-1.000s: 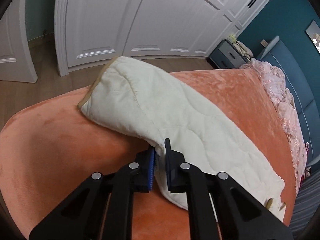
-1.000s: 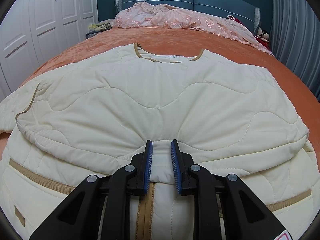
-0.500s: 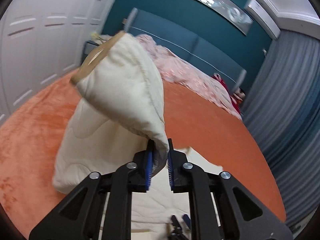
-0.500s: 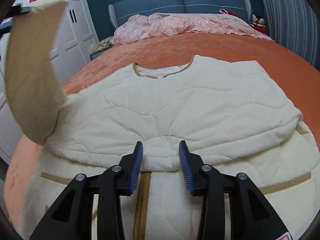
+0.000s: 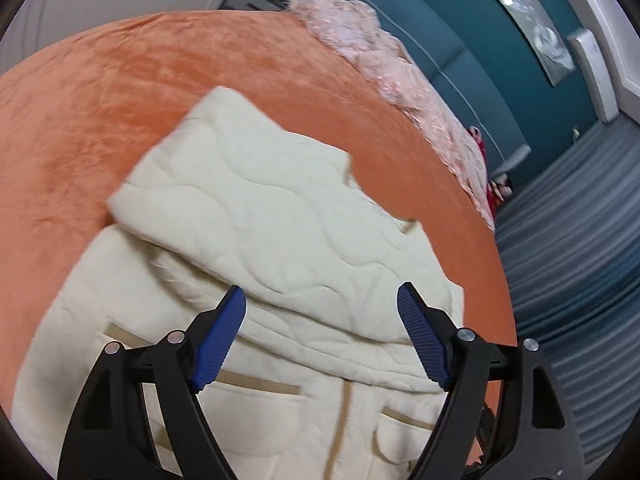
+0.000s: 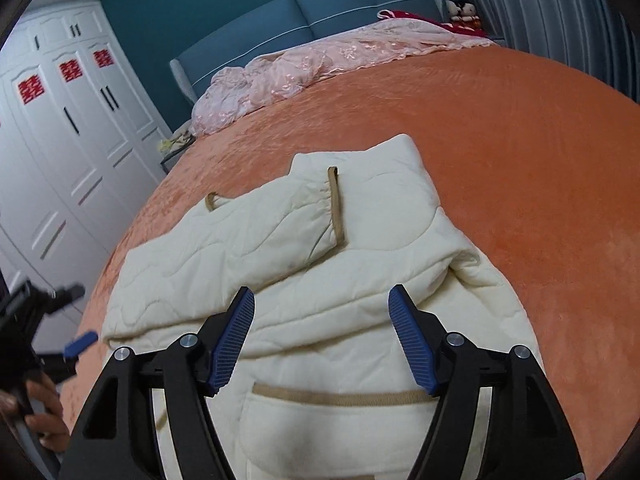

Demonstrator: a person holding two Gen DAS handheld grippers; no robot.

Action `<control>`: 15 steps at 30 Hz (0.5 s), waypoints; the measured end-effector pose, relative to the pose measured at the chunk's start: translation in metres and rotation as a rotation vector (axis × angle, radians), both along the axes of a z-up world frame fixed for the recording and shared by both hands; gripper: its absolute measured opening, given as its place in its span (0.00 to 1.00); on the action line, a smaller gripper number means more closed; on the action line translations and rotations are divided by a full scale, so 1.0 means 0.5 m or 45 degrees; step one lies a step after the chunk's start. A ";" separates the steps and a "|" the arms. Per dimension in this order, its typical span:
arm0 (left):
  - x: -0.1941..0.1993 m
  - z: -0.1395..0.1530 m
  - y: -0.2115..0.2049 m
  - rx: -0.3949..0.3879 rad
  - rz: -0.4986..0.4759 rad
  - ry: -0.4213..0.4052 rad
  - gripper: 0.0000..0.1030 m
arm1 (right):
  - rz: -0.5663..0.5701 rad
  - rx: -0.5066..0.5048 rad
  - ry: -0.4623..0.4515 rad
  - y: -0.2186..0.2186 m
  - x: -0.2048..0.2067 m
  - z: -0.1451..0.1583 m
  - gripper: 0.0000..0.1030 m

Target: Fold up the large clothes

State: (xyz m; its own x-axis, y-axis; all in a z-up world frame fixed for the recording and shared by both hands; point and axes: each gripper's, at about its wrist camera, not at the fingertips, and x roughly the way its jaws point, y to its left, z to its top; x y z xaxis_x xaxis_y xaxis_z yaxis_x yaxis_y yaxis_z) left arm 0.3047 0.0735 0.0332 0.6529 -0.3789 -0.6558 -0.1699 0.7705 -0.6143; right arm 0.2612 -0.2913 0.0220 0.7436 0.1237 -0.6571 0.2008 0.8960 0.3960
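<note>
A cream quilted jacket (image 5: 280, 240) with tan trim lies on the orange bedspread (image 5: 100, 100). Both sleeves are folded across its body; the tan cuff (image 6: 335, 204) of one lies on top in the right wrist view. My left gripper (image 5: 322, 336) is open and empty, just above the jacket's lower half near the pockets. My right gripper (image 6: 322, 336) is open and empty above the jacket (image 6: 320, 260) near a tan-edged pocket (image 6: 336, 400). The left gripper also shows at the left edge of the right wrist view (image 6: 76, 340), held by a hand.
A crumpled pink lace blanket (image 6: 304, 64) lies by the blue headboard (image 6: 320, 12). White wardrobe doors (image 6: 60, 140) stand left of the bed. Grey curtains (image 5: 580, 240) hang along the far side. Orange bedspread (image 6: 520, 160) surrounds the jacket.
My left gripper carried the sleeve up and over, laid it across the jacket and opened. My right gripper opened wide, let go of the jacket's fold and shifted right.
</note>
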 end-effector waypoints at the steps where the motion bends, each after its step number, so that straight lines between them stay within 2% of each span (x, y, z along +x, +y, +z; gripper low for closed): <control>1: 0.003 -0.011 0.032 -0.025 0.045 0.015 0.73 | -0.018 0.034 0.002 -0.004 0.016 0.000 0.66; 4: 0.027 -0.034 0.114 -0.085 0.164 0.050 0.73 | -0.044 0.091 0.030 -0.006 0.075 -0.010 0.66; 6: 0.046 -0.053 0.152 -0.136 0.205 0.082 0.73 | -0.063 0.082 0.063 0.002 0.115 -0.021 0.66; 11: 0.064 -0.101 0.196 -0.318 0.270 0.144 0.72 | -0.089 0.158 0.158 0.018 0.176 -0.066 0.66; 15: 0.061 -0.121 0.203 -0.454 0.281 0.167 0.72 | -0.097 0.125 0.170 0.042 0.196 -0.075 0.67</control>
